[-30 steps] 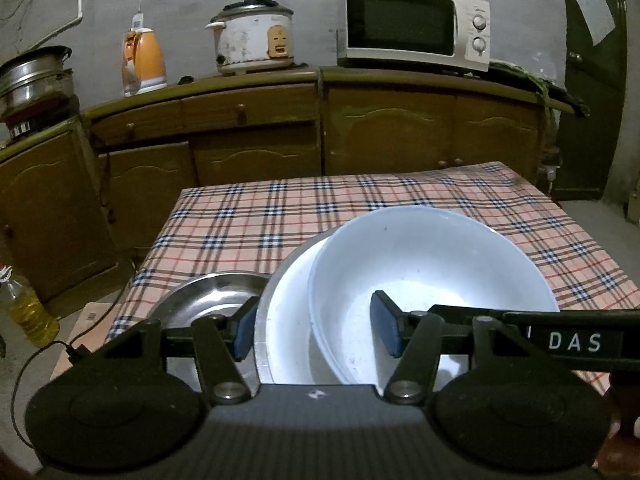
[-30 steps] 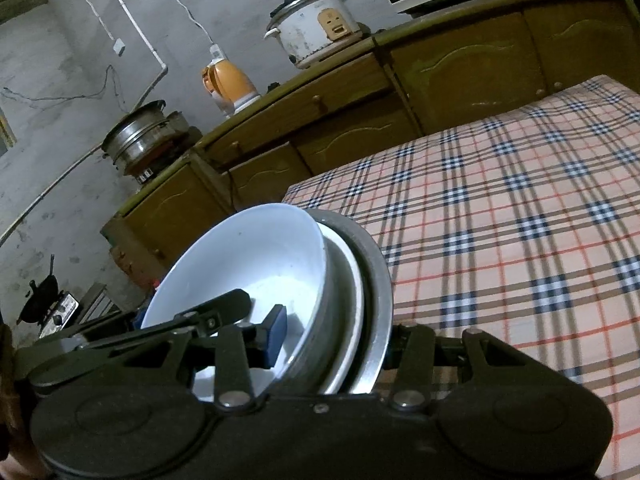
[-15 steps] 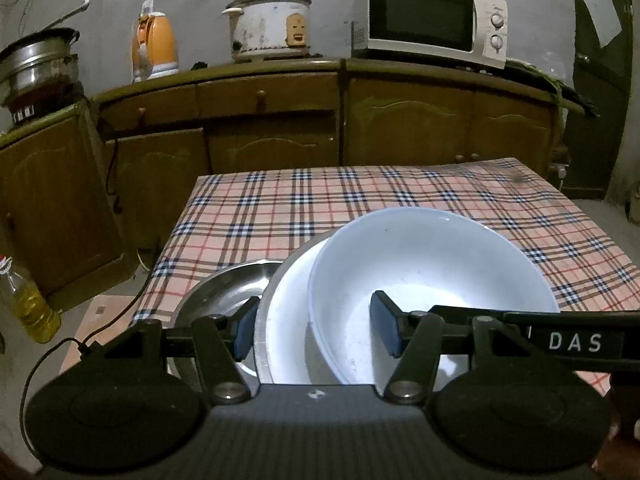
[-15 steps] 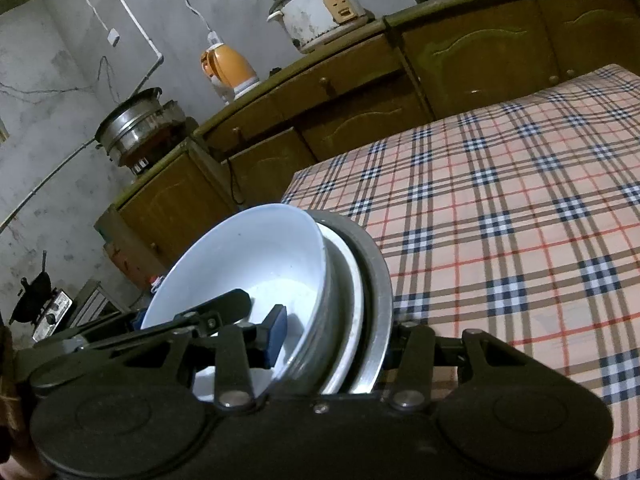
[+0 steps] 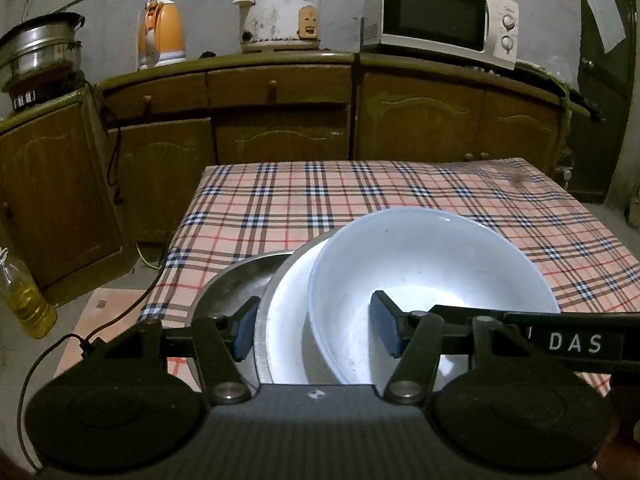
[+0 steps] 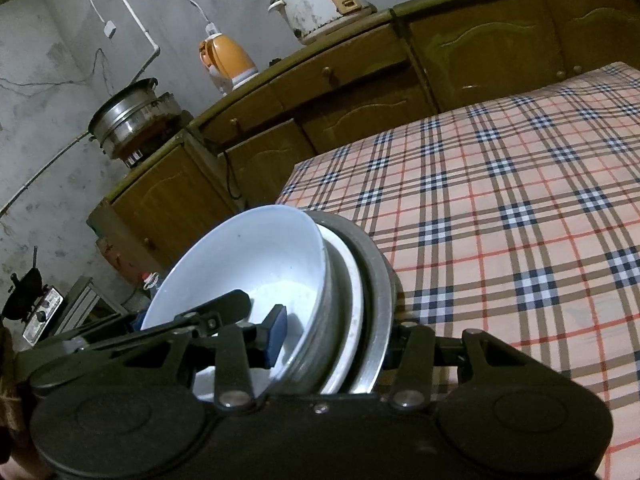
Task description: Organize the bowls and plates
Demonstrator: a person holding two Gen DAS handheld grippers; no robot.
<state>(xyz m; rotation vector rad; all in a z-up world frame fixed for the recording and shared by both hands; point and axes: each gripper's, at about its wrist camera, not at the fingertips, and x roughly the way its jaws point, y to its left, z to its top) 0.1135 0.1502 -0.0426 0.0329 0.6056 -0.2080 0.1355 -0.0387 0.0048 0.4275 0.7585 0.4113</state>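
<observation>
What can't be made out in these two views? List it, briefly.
- Undersides of the round white bowl and the shallow steel plates it nests in: in both views the gripper bodies cover them, so whether they rest on the plaid tablecloth cannot be told.
- Right gripper, outer finger pad: in the right wrist view it is behind the steel rim.
- Plate count: in the left wrist view the bowl overlaps the plates.
</observation>
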